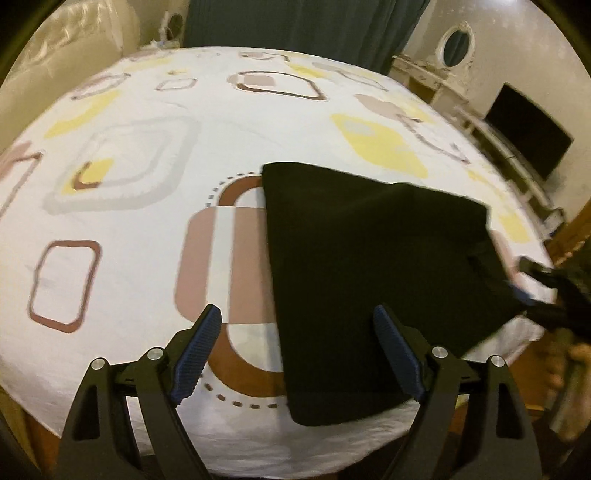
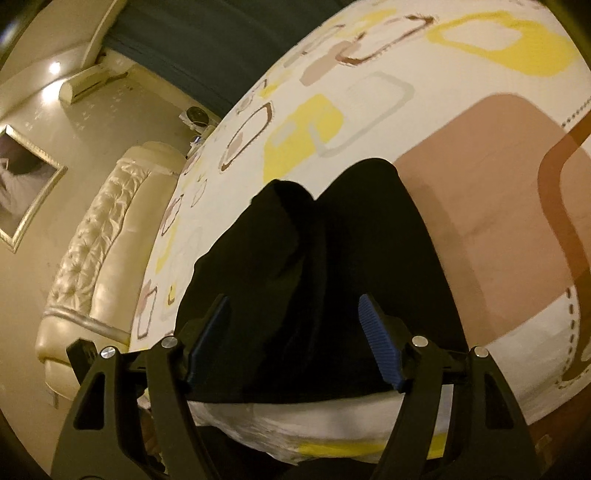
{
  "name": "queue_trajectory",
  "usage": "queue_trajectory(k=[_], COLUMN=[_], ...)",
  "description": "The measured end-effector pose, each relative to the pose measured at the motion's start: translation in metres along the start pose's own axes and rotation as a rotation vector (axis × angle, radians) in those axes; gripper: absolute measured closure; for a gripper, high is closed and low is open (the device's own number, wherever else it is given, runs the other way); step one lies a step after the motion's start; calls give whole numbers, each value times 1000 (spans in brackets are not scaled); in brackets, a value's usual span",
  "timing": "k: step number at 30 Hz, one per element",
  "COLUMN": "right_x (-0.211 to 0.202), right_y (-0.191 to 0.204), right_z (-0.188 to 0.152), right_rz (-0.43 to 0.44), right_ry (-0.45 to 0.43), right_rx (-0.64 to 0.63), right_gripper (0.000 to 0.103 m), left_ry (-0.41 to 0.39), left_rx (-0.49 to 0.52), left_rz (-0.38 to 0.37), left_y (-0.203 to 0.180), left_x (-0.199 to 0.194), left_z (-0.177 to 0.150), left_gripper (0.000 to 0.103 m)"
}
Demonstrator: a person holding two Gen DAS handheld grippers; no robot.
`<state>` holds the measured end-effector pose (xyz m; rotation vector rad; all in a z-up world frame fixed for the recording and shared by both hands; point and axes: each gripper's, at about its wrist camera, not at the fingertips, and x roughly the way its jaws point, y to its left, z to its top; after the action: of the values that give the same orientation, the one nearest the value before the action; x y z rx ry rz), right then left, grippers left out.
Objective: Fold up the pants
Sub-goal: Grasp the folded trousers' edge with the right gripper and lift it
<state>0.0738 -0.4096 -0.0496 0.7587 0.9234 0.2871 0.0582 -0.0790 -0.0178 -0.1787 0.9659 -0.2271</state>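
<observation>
Black pants (image 1: 369, 266) lie folded into a flat dark slab on the patterned bed sheet (image 1: 147, 221), near the bed's front edge. My left gripper (image 1: 297, 314) hovers open above the slab's left edge, its right finger (image 1: 395, 350) over the cloth and its left finger over bare sheet. Nothing is between its pads. The right gripper (image 1: 532, 291) shows at the pants' far right edge. In the right wrist view the pants (image 2: 332, 240) stretch away from me, and my right gripper (image 2: 293, 302) stands open low over their near end, pads apart from the cloth.
A cream tufted headboard (image 2: 92, 229) borders one side of the bed. A dark screen (image 1: 528, 136) stands on a white cabinet beyond the right edge. Dark curtains (image 1: 295, 22) hang behind the bed. A framed picture (image 2: 22, 184) is on the wall.
</observation>
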Motion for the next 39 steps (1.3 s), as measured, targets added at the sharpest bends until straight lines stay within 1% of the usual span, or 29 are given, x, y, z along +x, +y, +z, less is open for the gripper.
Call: queue_trajectory(k=[1, 5, 7, 9, 10, 12, 13, 14, 15, 17, 18, 20, 25, 27, 29, 33, 37, 39], right_x=[2, 11, 17, 23, 26, 32, 35, 38, 41, 55, 60, 60, 24, 11, -2, -11, -4, 4], right_y=[-2, -3, 1, 3, 3, 6, 12, 16, 19, 26, 30, 38, 59, 63, 63, 42, 5, -15], right_z=[2, 10, 12, 14, 14, 13, 11, 10, 8, 2, -1, -3, 10, 15, 20, 26, 26, 22], right_rz=[4, -6, -10, -39, -37, -43, -45, -39, -30, -16, -31, -56, 6, 10, -7, -47, -93, -100], right_ry=[2, 9, 31, 38, 51, 83, 105, 128, 155, 226, 240, 225, 124, 98, 74, 61, 75, 90], right_rx=[12, 19, 9, 3, 12, -3, -33, -54, -66, -84, -109, -165, -212, -229, -244, -217, -147, -105], right_gripper=[31, 31, 31, 31, 31, 31, 35, 47, 55, 82, 85, 89, 91, 91, 91, 91, 91, 91], left_ry=[-15, -47, -31, -11, 0, 15, 20, 24, 23, 16, 14, 14, 13, 16, 20, 28, 35, 37], left_rx=[10, 46, 36, 17, 4, -38, -57, -73, -81, -77, -73, -75, -82, -81, -83, -64, -39, -28], left_rz=[-17, -14, 6, 11, 10, -15, -26, -35, -37, -31, -28, -28, -43, -51, -62, -70, -63, -57], left_y=[1, 4, 11, 18, 22, 30, 33, 36, 37, 38, 38, 39, 39, 38, 36, 29, 24, 22], left_x=[-4, -11, -6, 0, 4, 8, 9, 10, 10, 8, 8, 8, 5, 4, 5, 6, 8, 9], left_z=[1, 0, -2, -3, -3, -3, -2, -2, -1, -2, -2, -2, -2, -3, -4, -6, -10, -12], left_gripper=[20, 20, 20, 20, 20, 20, 20, 20, 20, 20, 20, 20, 20, 20, 20, 20, 20, 20])
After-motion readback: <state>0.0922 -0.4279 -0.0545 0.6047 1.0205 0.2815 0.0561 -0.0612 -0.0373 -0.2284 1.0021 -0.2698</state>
